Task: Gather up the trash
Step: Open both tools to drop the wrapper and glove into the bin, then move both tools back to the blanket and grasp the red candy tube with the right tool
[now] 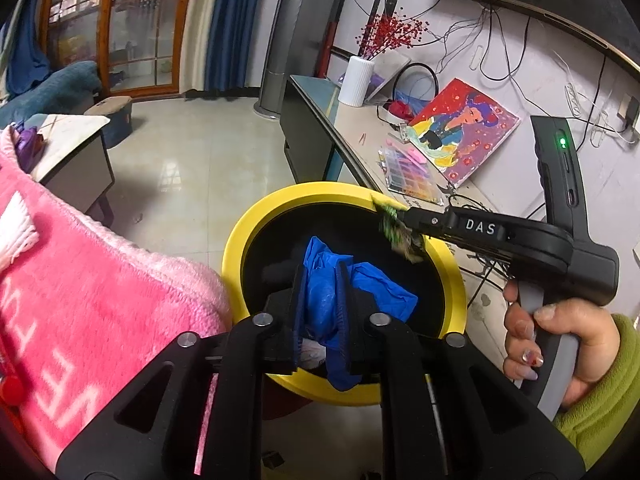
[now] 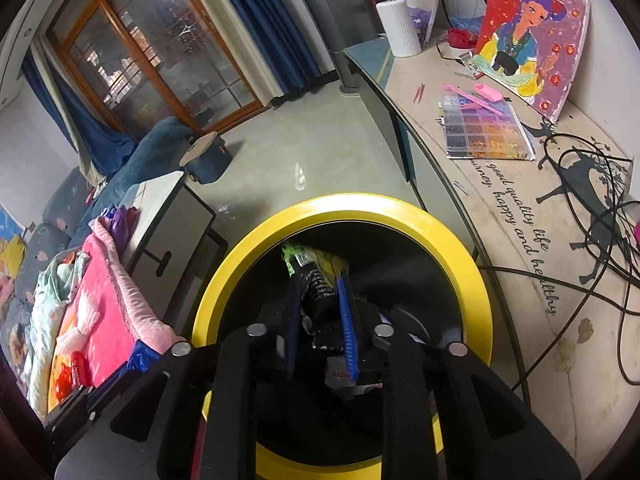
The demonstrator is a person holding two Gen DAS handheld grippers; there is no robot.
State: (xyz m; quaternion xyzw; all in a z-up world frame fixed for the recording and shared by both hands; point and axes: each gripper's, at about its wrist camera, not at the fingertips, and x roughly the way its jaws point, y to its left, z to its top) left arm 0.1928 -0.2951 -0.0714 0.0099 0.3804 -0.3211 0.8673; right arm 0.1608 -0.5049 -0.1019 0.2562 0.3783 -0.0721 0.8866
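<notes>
Both my loads hang straight above the black mouth of the round yellow-rimmed plastic bin (image 2: 340, 210): my left gripper (image 1: 322, 280) has its jaws clamped on crumpled blue plastic film (image 1: 324, 292), my right gripper (image 2: 320, 300) on a green-and-yellow printed wrapper (image 2: 316, 268). The bin's bottom is lost in darkness.

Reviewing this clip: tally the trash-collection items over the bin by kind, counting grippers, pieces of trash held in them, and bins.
Grippers: 2 (left gripper, right gripper)
Held trash pieces: 2 (blue crumpled plastic, green and yellow wrapper)
Bins: 1 (yellow-rimmed bin)
Total: 5
</notes>
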